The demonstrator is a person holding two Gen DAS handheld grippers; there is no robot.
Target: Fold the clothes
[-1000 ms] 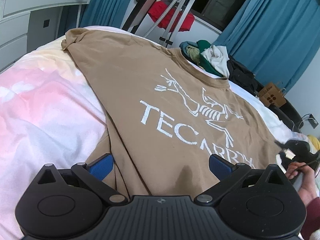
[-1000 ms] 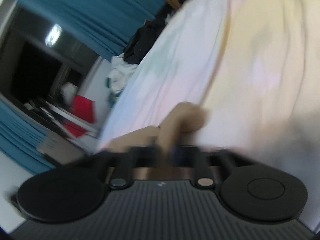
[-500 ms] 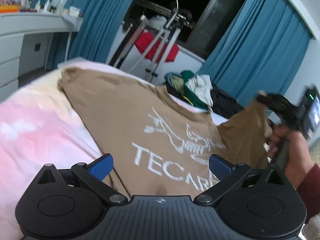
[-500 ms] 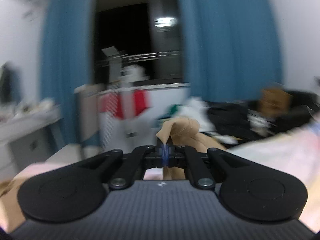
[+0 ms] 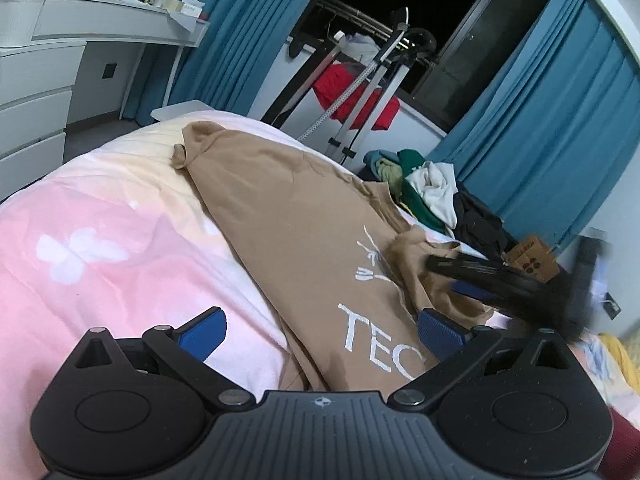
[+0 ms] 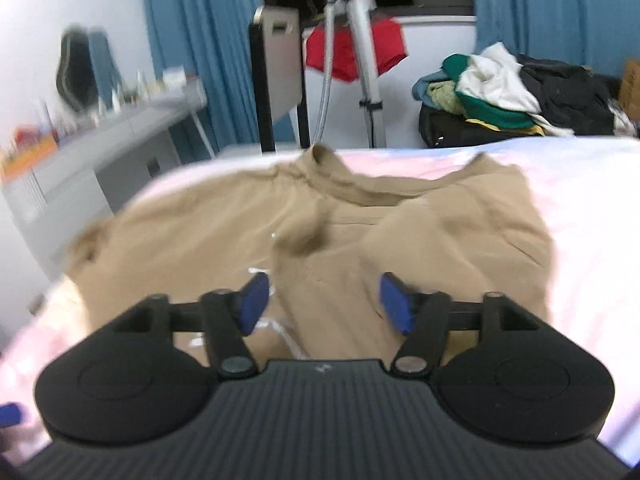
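Observation:
A tan T-shirt [image 5: 296, 224] with white print lies spread on the pink bed cover [image 5: 100, 248]. Its right sleeve [image 6: 452, 240] is folded inward over the chest. My left gripper [image 5: 320, 330] is open and empty, low over the shirt's lower left edge. My right gripper [image 6: 324, 300] is open and empty just above the folded sleeve; it also shows blurred in the left wrist view [image 5: 480, 280], over the shirt's right side.
A pile of clothes [image 5: 432, 188] lies past the bed's far edge. A metal rack with a red garment [image 5: 352, 92] stands behind the bed. A white dresser [image 5: 48, 68] is at the left. A cardboard box [image 5: 532, 264] sits at the right.
My right gripper carried the right sleeve over onto the shirt's chest, then opened and let it go. My left gripper stayed open near the shirt's lower edge.

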